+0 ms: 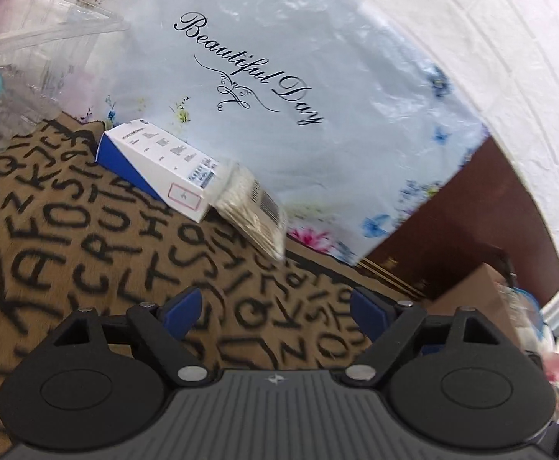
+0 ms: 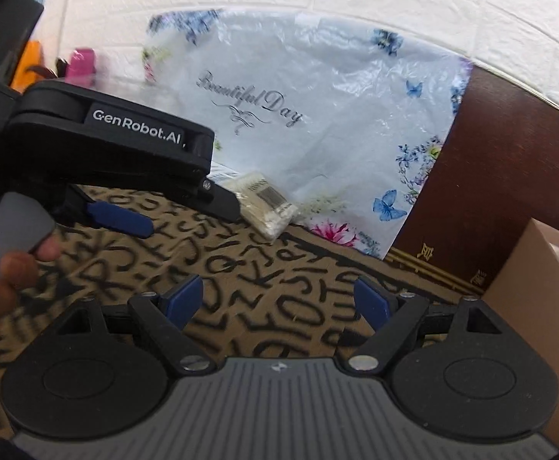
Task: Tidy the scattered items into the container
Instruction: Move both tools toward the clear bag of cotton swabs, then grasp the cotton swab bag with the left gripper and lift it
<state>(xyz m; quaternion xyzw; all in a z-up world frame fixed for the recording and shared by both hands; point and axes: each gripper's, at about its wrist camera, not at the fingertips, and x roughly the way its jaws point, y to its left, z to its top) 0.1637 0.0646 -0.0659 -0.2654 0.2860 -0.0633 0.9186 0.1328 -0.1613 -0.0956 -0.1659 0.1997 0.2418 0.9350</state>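
A white and blue box (image 1: 157, 165) lies on the letter-print cloth (image 1: 68, 237), tilted against a pack of cotton swabs (image 1: 252, 211). The swab pack also shows in the right wrist view (image 2: 268, 207). A clear plastic container (image 1: 30, 50) stands at the upper left with a teal item inside. My left gripper (image 1: 275, 306) is open and empty, a short way in front of the box. It shows from the side in the right wrist view (image 2: 187, 211). My right gripper (image 2: 279, 299) is open and empty above the cloth.
A plastic bag printed "Beautiful Day" (image 1: 279, 76) leans against the white wall behind the items. A cardboard box (image 2: 540, 291) stands at the right on the dark wood surface (image 2: 509, 176). A pink bottle (image 2: 82, 63) stands far left.
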